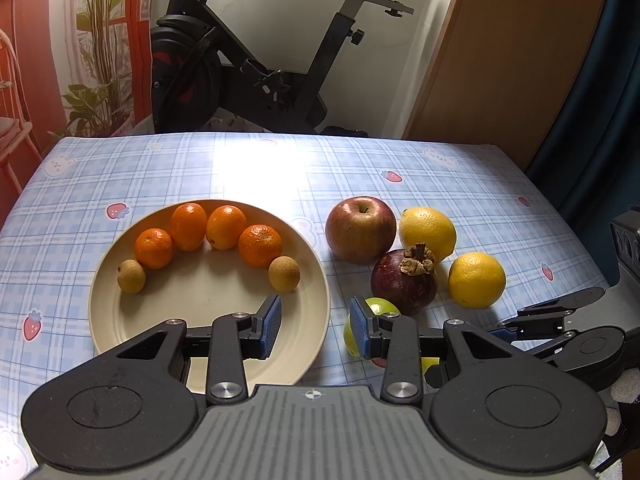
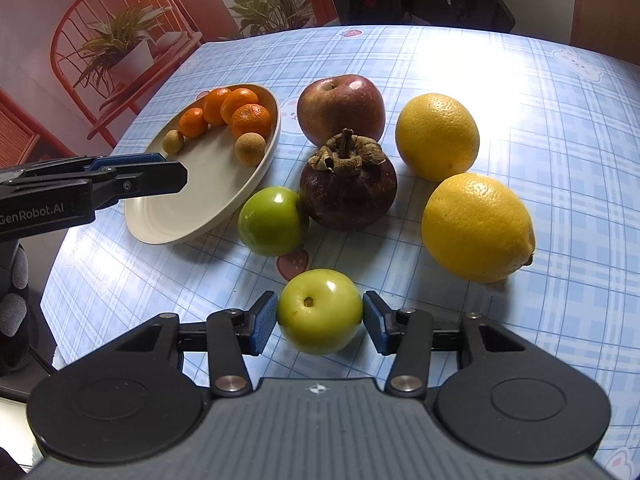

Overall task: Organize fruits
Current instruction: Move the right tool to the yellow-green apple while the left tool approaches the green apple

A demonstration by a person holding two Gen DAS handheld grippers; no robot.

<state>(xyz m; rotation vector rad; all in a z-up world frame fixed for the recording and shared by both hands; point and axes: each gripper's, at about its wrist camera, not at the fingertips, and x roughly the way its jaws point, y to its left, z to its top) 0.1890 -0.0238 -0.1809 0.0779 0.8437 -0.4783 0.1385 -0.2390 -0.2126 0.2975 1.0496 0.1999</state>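
A cream plate holds several small oranges and two brown longans. To its right on the cloth lie a red apple, a dark mangosteen, two lemons and a green fruit. A second green fruit sits on the table between the pads of my right gripper, and both pads touch its sides. My left gripper hovers over the plate's right rim, open with nothing between its fingers.
The table carries a blue plaid cloth with strawberry prints. An exercise bike stands behind the far edge, and a red chair with potted plants is off the left side. A wooden cabinet is at the back right.
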